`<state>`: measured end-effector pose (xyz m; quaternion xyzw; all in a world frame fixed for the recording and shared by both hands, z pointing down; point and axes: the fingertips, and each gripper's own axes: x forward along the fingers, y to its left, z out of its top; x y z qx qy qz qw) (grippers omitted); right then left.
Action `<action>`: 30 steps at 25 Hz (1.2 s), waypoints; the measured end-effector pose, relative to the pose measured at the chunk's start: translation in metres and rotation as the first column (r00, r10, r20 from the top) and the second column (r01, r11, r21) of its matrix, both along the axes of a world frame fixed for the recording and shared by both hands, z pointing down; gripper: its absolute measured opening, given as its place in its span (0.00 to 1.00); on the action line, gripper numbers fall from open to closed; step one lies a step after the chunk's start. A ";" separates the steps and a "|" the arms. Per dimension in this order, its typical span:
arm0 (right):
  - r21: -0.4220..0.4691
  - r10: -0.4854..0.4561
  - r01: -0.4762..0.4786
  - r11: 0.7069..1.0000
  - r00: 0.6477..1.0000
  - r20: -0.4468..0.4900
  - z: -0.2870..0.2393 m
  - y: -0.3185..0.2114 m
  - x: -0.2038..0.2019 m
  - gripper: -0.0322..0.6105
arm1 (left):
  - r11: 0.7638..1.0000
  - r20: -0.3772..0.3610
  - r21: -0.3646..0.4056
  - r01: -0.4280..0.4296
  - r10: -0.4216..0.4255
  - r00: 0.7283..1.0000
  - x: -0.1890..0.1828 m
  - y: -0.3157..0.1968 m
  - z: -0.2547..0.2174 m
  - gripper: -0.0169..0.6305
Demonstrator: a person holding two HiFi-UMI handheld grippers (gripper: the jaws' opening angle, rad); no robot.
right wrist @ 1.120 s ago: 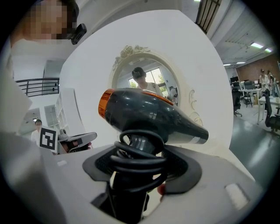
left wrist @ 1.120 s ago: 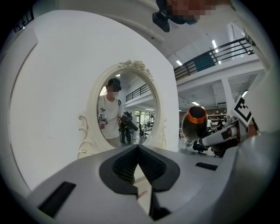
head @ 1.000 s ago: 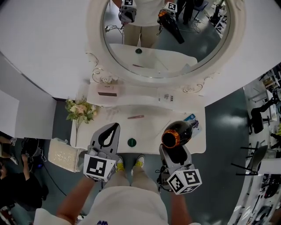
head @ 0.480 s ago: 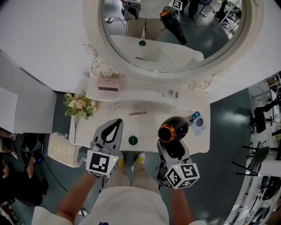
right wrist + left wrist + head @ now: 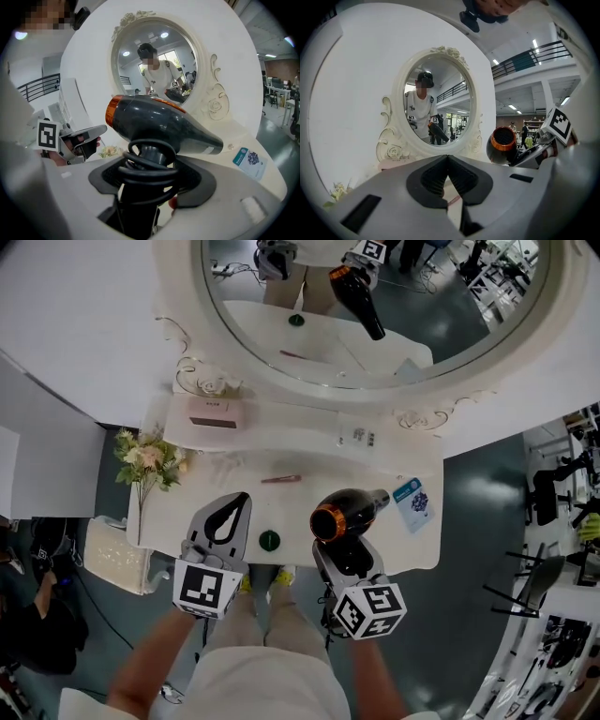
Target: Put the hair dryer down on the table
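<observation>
Hair dryer (image 5: 349, 512) hangs over desk's (image 5: 309, 465) near edge, right of centre, handle clamped in wide-spread jaws of R gripper (image 5: 344, 551); L gripper (image 5: 242, 502) closed, empty. Set-down step: next, lower till it rests on desk, then release.

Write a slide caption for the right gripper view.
Right tool grips a black, cord-wrapped dryer before an oval mirror.

The left claw (image 5: 447, 158), jaws together and empty, faces the oval mirror (image 5: 440, 93), hair dryer (image 5: 502, 146) at right.
</observation>
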<state>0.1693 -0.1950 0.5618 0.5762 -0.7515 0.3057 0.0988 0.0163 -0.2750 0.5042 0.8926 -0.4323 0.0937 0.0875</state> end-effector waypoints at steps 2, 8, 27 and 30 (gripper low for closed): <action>-0.009 0.000 0.000 1.000 1.000 0.000 0.009 -0.002 -0.001 0.53 | 1.000 -0.002 -0.002 0.003 -0.003 1.000 0.002 -0.002 0.009 0.04; -0.037 -0.008 0.008 0.999 1.000 0.005 0.034 -0.012 -0.004 0.53 | 1.000 0.001 -0.020 0.003 -0.003 1.000 0.005 -0.007 0.030 0.04; -0.148 -0.020 0.018 0.989 1.000 -0.013 0.100 -0.030 -0.005 0.53 | 0.996 -0.004 -0.085 0.015 -0.015 1.000 0.012 -0.017 0.076 0.04; -0.159 -0.019 0.016 0.987 1.000 -0.013 0.109 -0.035 -0.006 0.53 | 0.996 0.000 -0.085 0.019 -0.019 1.000 0.013 -0.019 0.083 0.04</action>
